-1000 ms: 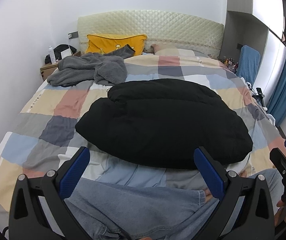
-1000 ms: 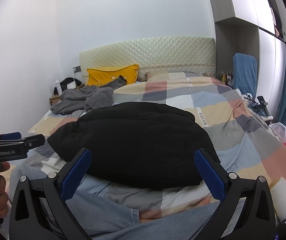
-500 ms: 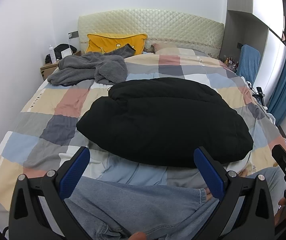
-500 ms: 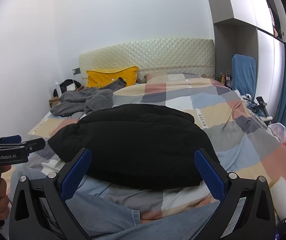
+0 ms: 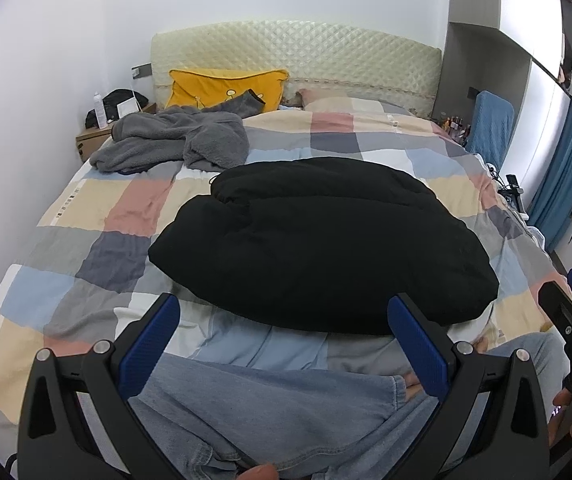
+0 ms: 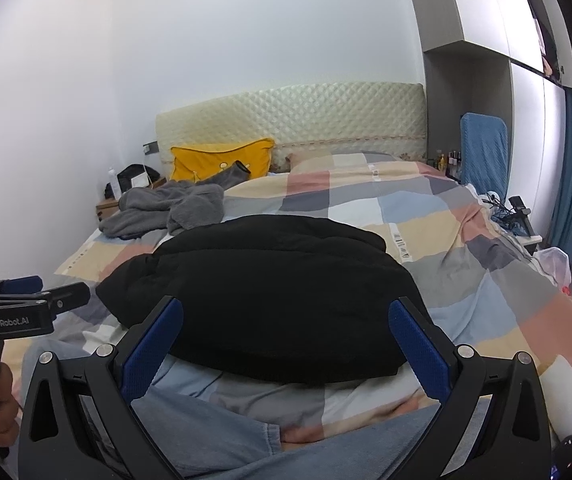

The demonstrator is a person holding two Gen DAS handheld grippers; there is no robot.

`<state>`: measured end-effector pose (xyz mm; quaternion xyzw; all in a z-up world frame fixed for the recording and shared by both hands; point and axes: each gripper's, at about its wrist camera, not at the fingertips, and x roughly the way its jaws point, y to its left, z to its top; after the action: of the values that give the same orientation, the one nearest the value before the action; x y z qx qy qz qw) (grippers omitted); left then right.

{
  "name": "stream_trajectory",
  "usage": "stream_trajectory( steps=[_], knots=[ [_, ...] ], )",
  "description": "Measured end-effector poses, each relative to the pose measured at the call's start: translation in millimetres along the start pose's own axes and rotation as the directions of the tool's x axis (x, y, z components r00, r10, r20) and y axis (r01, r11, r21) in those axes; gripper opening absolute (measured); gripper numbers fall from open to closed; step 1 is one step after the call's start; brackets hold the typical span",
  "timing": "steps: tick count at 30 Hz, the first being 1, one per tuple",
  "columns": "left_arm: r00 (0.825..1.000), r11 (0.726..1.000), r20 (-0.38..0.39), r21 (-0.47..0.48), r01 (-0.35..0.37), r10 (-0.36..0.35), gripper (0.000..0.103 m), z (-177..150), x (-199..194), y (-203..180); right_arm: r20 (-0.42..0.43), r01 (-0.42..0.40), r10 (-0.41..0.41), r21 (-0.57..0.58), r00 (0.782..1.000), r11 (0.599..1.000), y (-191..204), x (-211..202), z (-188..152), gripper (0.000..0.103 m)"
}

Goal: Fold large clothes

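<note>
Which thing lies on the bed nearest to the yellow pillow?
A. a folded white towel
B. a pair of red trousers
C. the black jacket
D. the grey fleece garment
D: the grey fleece garment lies crumpled at the head of the bed, one sleeve reaching up against the yellow pillow, while the black jacket lies farther down the checked quilt.

A big black padded jacket (image 5: 322,240) lies in the middle of the bed, on the checked cover. It is already folded into a thick, rounded bundle, wide from left to right, with one layer lying over another near the far edge. The fabric looks puffy and matt, and nothing holds it
</note>
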<state>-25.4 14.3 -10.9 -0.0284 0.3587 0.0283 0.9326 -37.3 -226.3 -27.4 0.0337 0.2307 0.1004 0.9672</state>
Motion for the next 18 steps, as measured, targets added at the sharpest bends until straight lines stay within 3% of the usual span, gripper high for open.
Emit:
stream_trajectory(
  steps=[18],
  knots=[
    [1.0, 1.0, 0.031, 0.013, 0.0, 0.0, 0.103, -1, -14, -11, 0.019, -0.005, 0.005, 0.013, 1.0, 1.0, -4, -12, -3, 0.103]
  ],
)
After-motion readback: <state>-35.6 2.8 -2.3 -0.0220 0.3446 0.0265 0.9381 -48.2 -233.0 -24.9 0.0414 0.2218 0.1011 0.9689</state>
